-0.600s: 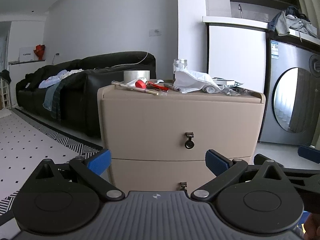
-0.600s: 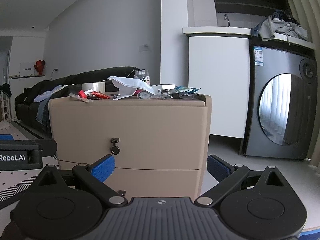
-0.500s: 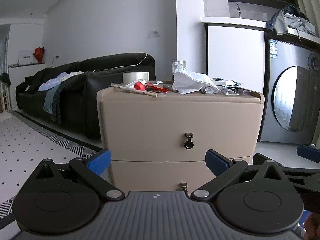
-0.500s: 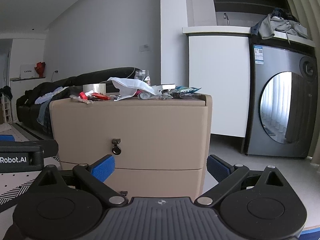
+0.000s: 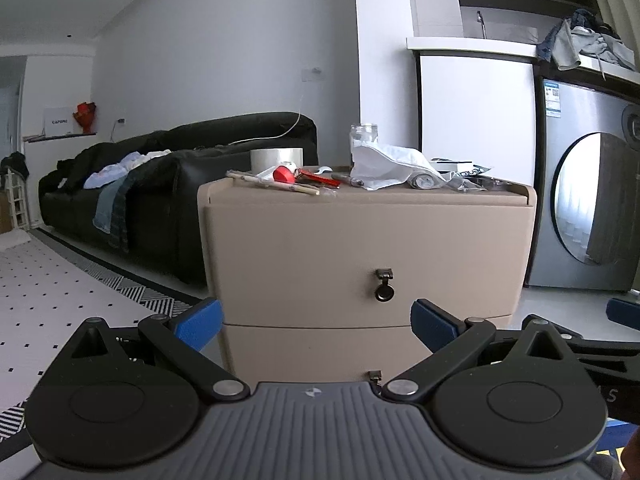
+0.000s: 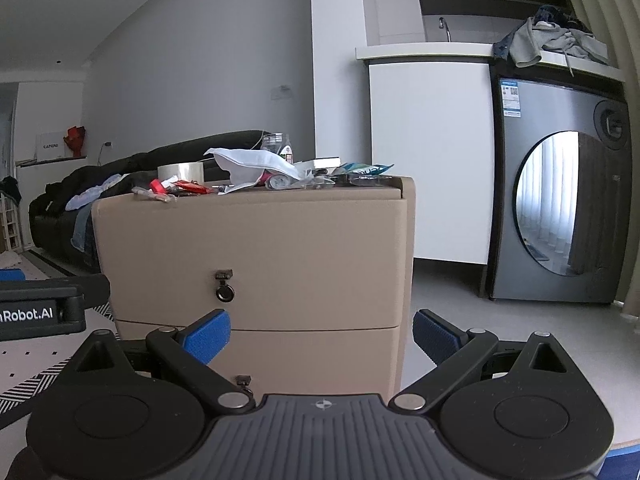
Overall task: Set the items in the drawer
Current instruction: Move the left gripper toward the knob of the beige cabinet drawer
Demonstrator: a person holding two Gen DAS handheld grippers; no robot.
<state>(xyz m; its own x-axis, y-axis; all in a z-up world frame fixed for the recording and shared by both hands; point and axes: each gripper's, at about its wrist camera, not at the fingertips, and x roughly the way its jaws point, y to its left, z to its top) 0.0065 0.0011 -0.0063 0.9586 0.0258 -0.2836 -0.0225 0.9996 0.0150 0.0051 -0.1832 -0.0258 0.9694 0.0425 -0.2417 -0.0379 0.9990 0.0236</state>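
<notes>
A beige two-drawer cabinet (image 5: 360, 240) (image 6: 256, 248) stands ahead, both drawers shut. Its upper drawer has a dark ring pull (image 5: 384, 292) (image 6: 225, 292). On top lie a tape roll (image 5: 276, 159) (image 6: 181, 172), a red item (image 5: 285, 173), wooden sticks (image 5: 272, 182), a glass jar (image 5: 363, 138), a crumpled white bag (image 5: 388, 164) (image 6: 248, 164) and small packets (image 6: 360, 174). My left gripper (image 5: 316, 320) is open and empty, short of the cabinet front. My right gripper (image 6: 322, 334) is likewise open and empty, facing the cabinet's right half.
A black sofa (image 5: 160, 184) with clothes on it stands left behind the cabinet. A grey washing machine (image 6: 560, 216) and a white counter unit (image 6: 428, 152) stand to the right. A patterned rug (image 5: 60, 288) covers the floor at left. The left gripper's body (image 6: 40, 308) shows at the right wrist view's left edge.
Both grippers have drifted slightly, so the cabinet sits a little differently in each view. The jaws stay open and nothing on the cabinet has moved.
</notes>
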